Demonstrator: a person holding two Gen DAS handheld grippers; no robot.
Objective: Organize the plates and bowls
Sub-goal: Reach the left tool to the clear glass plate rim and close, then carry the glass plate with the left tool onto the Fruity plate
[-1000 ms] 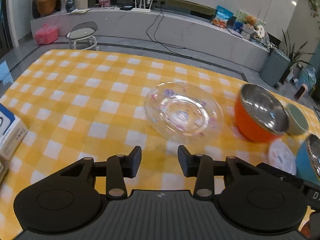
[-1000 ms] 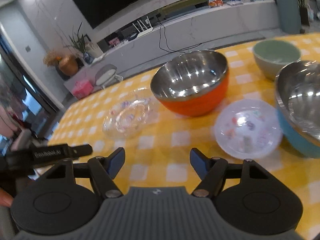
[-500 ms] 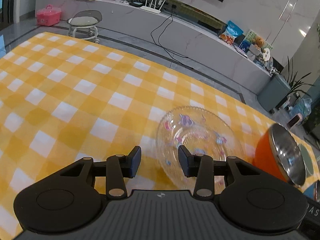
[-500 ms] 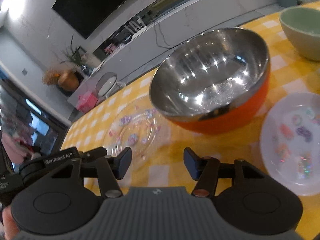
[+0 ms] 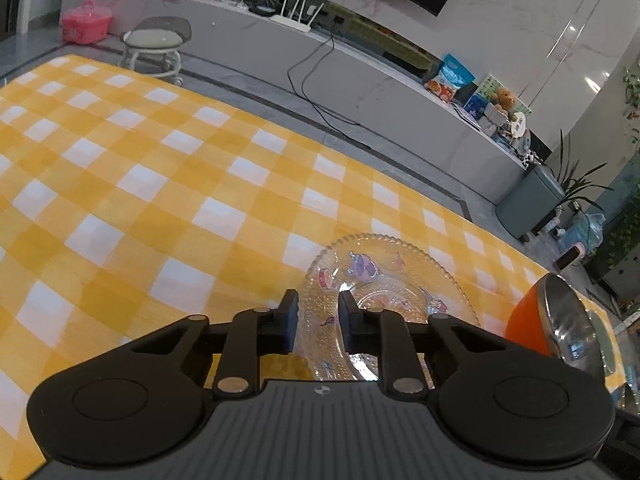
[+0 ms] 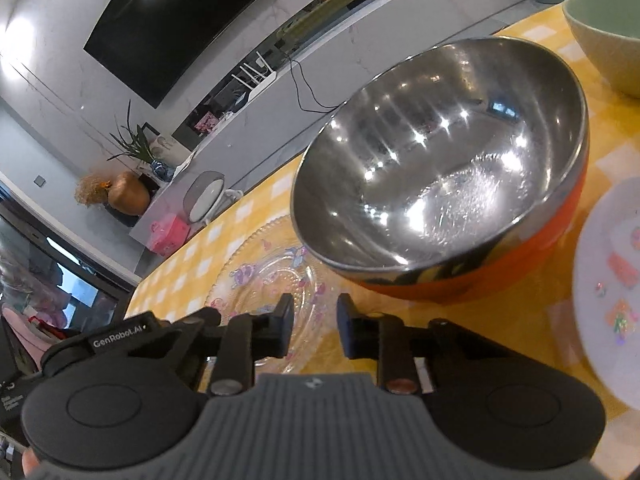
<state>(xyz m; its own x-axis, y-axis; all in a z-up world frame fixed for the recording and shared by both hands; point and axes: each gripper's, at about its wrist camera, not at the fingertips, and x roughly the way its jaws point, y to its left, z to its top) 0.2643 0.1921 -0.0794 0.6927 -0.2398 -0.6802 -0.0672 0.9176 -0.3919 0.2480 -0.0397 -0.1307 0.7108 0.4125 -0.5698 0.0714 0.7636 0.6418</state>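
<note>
A clear glass plate (image 5: 384, 296) with cartoon prints lies on the yellow checked tablecloth (image 5: 160, 200). My left gripper (image 5: 318, 314) is open, its jaws straddling the plate's near left rim. The plate also shows in the right wrist view (image 6: 264, 272), where my right gripper (image 6: 312, 320) is open with its jaws over the plate's right edge. An orange bowl with a steel inside (image 6: 444, 176) stands just beyond the right gripper and shows at the right of the left wrist view (image 5: 556, 320).
A pale green bowl (image 6: 604, 32) stands behind the orange bowl. A small white printed plate (image 6: 608, 280) lies at the right. The left gripper's body (image 6: 116, 336) sits close beside the right gripper. The table's far edge (image 5: 360, 148) faces a TV bench.
Both grippers have moved in on the clear plate and narrowed their jaws. The left now straddles its rim; the right has come down to its right edge near the orange bowl.
</note>
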